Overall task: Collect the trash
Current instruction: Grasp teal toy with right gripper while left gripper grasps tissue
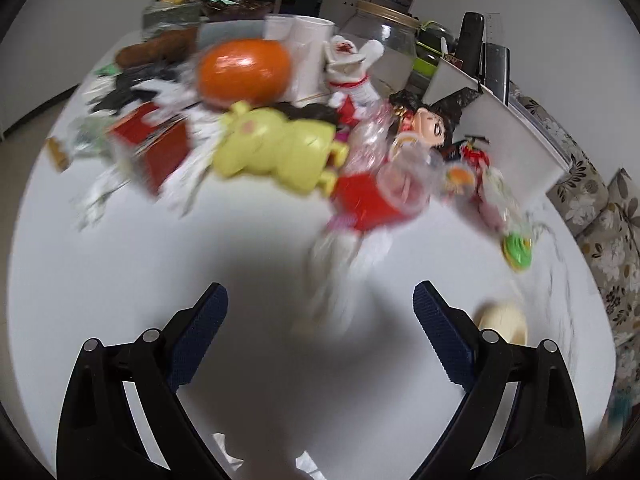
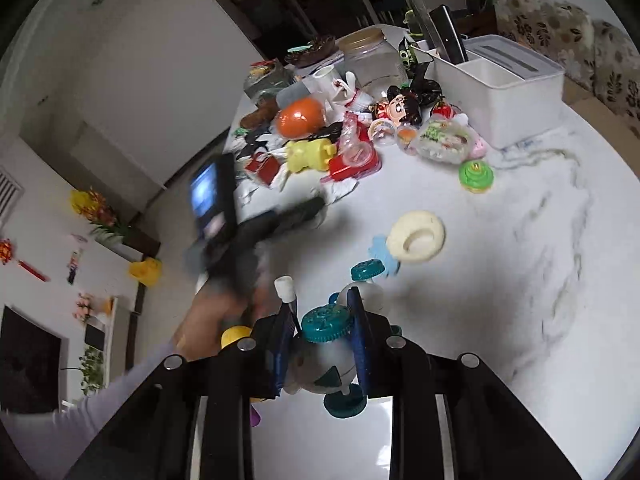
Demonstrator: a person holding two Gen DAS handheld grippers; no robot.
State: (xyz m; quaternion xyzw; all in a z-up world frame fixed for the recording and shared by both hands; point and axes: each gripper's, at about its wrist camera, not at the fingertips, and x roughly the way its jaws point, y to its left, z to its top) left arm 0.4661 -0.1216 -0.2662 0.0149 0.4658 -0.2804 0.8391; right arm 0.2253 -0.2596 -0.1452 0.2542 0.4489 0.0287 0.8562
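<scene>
Presently, item one: right gripper [image 2: 323,334], jaws clamped on a white toy with teal gear wheels [image 2: 326,354]; pads press both its sides, and it is lifted clear of the table. No earlier view is to hand.

Item two: left gripper [image 1: 320,308], jaws wide apart with nothing between them, over bare tabletop. In the right wrist view it appears as a blurred dark shape at 10 o'clock, with a hand [image 2: 218,314] and pale sleeve [image 2: 80,412] below it.

Item three: surface. White marble-look table [image 2: 520,280] with grey veining.
- Cream ring-shaped piece [image 2: 416,236], at 12 o'clock just beyond the right gripper, beside a pale blue piece [image 2: 380,248].
- Green round toy [image 2: 475,176], at 1 o'clock, standing apart from the heap.
- Heap of clutter [image 1: 280,132] at 12 o'clock, further off: orange ball [image 1: 244,70], yellow toy figure [image 1: 276,148], red box [image 1: 150,144], dark-haired doll [image 1: 430,128], red packaging with a clear cup [image 1: 372,196], crumpled white wrappers [image 1: 344,276]. Left view is motion-blurred; finer detail cannot be told.
- White storage box [image 2: 516,92] at 1 o'clock, beyond the heap, holding dark upright items.
- Clear jar with tan lid [image 2: 370,60] at 12 o'clock, behind the heap.

Item four: room. White walls; floral-patterned sofa [image 2: 600,48] at 2 o'clock past the table; yellow and orange flowers [image 2: 94,208] on a ledge at 9 o'clock; dark screen [image 2: 28,368] at 8 o'clock.
</scene>
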